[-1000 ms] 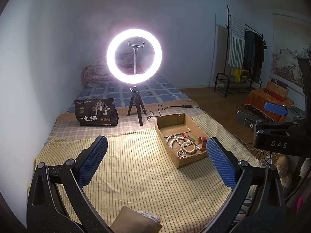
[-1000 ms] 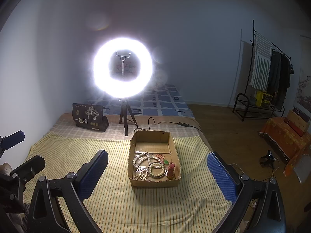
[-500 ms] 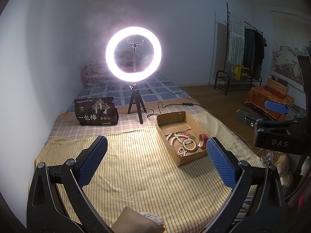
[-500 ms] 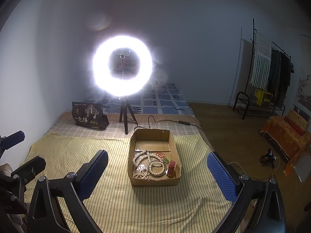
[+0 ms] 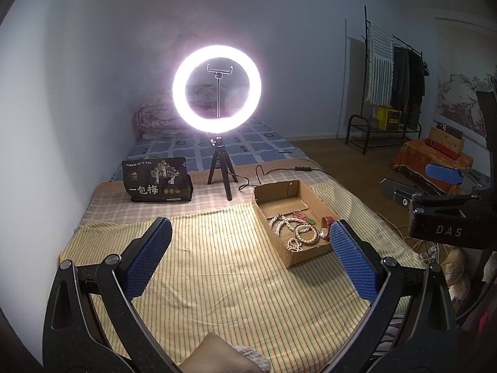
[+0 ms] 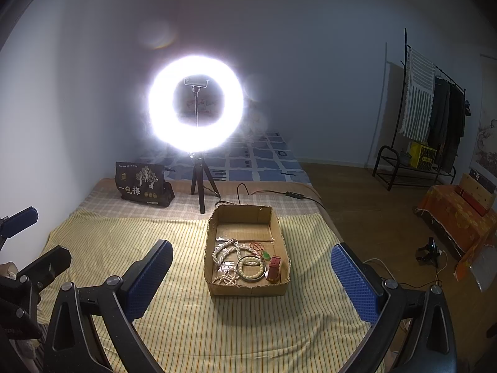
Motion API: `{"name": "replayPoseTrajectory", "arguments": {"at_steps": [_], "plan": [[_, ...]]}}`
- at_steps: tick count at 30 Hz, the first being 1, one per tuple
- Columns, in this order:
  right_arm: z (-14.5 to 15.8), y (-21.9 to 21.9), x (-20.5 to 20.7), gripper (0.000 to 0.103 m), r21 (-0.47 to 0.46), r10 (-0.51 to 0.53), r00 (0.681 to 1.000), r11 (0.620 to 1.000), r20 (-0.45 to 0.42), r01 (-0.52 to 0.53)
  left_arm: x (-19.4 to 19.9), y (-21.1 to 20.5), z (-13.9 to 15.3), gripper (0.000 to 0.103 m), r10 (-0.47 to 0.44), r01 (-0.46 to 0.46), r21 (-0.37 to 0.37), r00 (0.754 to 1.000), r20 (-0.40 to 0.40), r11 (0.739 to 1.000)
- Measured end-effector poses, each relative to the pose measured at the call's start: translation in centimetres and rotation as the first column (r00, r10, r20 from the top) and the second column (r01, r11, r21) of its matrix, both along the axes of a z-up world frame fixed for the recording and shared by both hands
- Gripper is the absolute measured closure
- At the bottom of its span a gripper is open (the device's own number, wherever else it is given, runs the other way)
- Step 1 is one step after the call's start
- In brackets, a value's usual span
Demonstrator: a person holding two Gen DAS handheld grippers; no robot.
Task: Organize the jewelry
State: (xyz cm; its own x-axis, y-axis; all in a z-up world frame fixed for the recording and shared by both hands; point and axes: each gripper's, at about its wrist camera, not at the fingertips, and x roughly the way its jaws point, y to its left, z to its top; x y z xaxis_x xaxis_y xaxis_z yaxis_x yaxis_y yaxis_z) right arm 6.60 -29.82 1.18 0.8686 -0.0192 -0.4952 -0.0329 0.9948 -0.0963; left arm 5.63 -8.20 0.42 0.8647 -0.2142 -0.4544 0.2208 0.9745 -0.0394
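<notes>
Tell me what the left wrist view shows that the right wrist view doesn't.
Only the left wrist view shows the right gripper from the side and a pink quilt behind the ring light. Only the right wrist view shows a small black device on the floor and the left gripper at its edge. Both show the cardboard box of jewelry, the snack bag and the clothes rack.

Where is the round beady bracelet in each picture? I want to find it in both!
Left wrist view: the beaded bracelet lies right of centre, in the near end of the cardboard box, just left of the left claw's right blue pad.
Right wrist view: the bracelet lies at centre, in the box's near half, left of the red-brown watch.
Shared landmark: the glowing ring light behind the box.
</notes>
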Motion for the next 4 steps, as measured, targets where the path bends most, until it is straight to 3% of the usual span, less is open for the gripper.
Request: {"name": "replayPoseTrajectory", "arguments": {"at_steps": [4], "plan": [[0.08,-0.10,0.06,0.000,0.001,0.000,1.000,1.000,-0.004,0.000,0.15,-0.01,-0.02,0.000,0.010,-0.010,0.006,1.000,0.007,1.000]]}}
